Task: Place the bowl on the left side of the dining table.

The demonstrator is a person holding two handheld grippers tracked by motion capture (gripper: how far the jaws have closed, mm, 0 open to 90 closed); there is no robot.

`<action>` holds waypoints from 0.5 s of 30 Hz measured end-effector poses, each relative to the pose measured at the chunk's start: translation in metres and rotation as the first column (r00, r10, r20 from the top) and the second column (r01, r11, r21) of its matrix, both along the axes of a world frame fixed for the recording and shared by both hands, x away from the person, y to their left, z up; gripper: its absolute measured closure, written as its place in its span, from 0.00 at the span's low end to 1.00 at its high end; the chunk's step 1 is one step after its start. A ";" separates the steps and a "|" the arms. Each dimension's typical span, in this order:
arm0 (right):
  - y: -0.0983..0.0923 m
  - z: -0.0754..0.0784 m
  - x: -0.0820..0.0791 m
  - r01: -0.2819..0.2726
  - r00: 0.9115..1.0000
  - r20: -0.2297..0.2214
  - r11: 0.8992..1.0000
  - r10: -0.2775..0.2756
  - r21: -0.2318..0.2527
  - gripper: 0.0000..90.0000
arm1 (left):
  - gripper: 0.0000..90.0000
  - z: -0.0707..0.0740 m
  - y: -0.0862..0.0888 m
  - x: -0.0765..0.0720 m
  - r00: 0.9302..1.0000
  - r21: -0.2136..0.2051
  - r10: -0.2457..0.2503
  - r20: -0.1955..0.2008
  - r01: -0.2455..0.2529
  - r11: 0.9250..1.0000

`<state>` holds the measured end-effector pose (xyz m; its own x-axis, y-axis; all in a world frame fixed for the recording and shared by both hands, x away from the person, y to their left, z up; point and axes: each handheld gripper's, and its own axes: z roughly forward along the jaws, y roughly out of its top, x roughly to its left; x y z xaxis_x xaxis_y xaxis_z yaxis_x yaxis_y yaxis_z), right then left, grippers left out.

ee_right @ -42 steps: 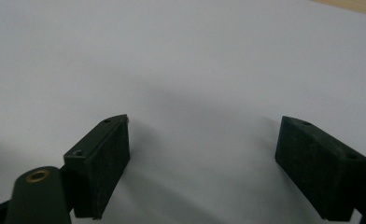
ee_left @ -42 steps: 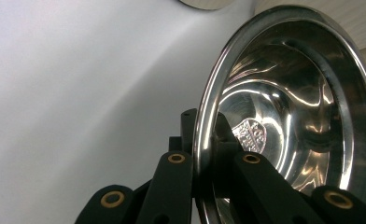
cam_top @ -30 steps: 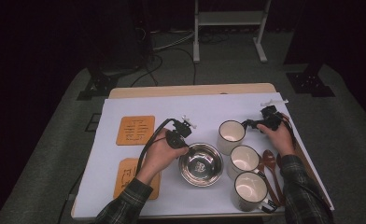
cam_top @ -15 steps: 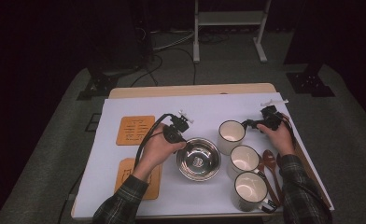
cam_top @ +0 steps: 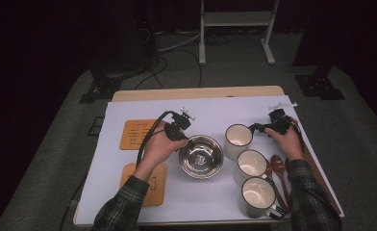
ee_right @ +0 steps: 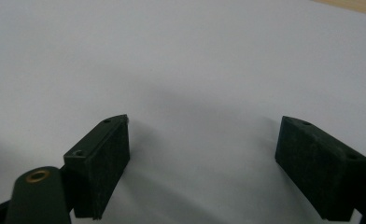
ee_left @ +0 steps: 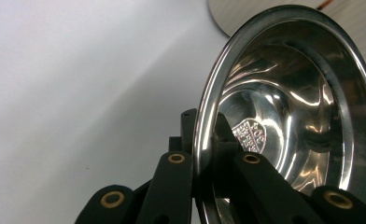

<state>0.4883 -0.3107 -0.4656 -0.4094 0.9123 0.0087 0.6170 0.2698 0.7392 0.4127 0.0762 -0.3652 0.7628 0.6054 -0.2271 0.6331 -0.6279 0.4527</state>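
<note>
Since a moment before, the left gripper (cam_top: 182, 138) had slid the shiny bowl (cam_top: 201, 156) a little toward the cork mats (cam_top: 137, 134), jaws pinching its rim on the bench (cam_top: 215, 113). The right gripper (cam_top: 257, 128) sat with open jaws, holding nothing, beside a white mug (cam_top: 237, 140).

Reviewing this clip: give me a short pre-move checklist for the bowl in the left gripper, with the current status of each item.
1. Left gripper shut on the rim of the steel bowl: ok.
2. One jaw inside the rim, one outside: ok.
3. Bowl contents: looks empty, ok.
4. Bowl apart from the nearest mug: ok.
5. Right gripper open, nothing between its jaws: ok.
6. Bowl lifted off the white sheet: cannot tell.
</note>
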 end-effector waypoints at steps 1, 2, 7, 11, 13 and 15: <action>0.000 0.000 0.000 0.000 1.000 0.001 1.000 0.000 0.000 0.18 | 0.97 0.001 0.001 0.002 1.000 0.002 0.000 0.002 0.000 1.000; 0.000 0.000 0.000 0.000 1.000 0.000 1.000 0.000 0.000 0.18 | 0.97 0.001 0.002 0.003 1.000 -0.001 0.004 0.002 -0.004 1.000; 0.000 0.000 0.000 0.001 1.000 0.001 1.000 -0.001 0.001 0.18 | 0.97 0.004 0.007 0.010 1.000 0.001 0.018 0.011 -0.018 1.000; 0.000 0.000 0.000 0.002 1.000 0.001 1.000 -0.002 0.001 0.18 | 0.97 0.006 0.009 0.013 0.999 -0.003 0.029 0.016 -0.029 1.000; 0.000 0.000 0.000 0.001 1.000 0.001 1.000 -0.001 0.001 0.18 | 0.97 0.007 0.011 0.015 0.999 -0.002 0.033 0.018 -0.033 0.999; 0.000 0.000 0.000 0.001 1.000 0.002 1.000 -0.001 0.000 0.18 | 0.97 0.009 0.013 0.016 0.999 -0.001 0.039 0.023 -0.039 0.999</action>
<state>0.4881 -0.3107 -0.4657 -0.4086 0.9127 0.0083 0.6158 0.2690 0.7406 0.4292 0.0892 -0.3566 0.7439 0.6343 -0.2104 0.6464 -0.6030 0.4675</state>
